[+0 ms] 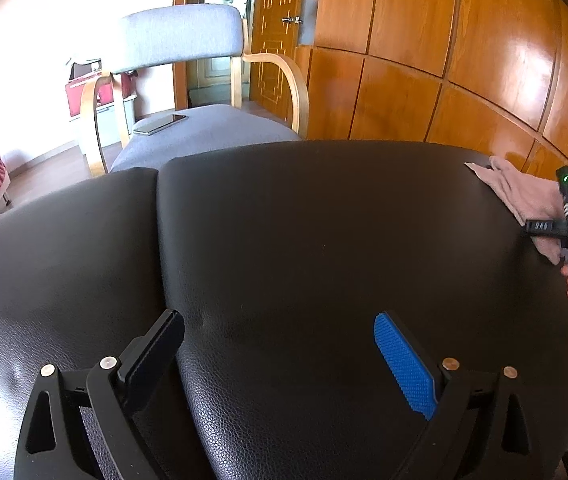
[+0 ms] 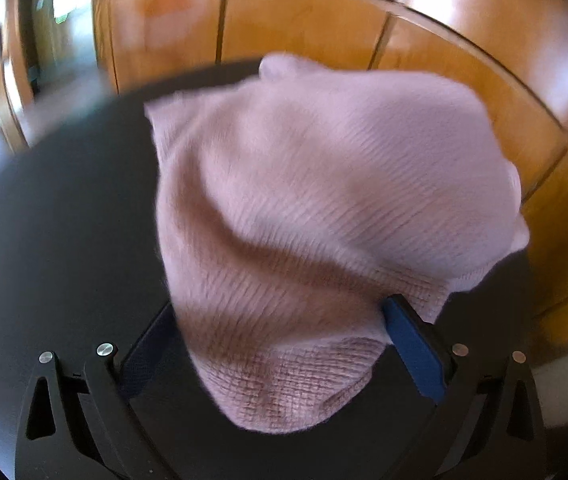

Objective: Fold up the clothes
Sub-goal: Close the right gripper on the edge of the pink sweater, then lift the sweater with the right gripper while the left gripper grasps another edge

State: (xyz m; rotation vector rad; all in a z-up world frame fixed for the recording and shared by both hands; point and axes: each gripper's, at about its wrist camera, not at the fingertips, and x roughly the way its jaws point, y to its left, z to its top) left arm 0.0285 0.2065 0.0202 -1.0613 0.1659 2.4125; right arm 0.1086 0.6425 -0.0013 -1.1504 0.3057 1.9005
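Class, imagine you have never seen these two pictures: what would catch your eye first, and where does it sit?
First comes the pink knitted garment, bunched on the black leather surface between the wide-spread fingers of the right tool. Next is the left tool, open over bare leather, one pad bright blue. Behind stands a grey armchair with a phone on its seat.
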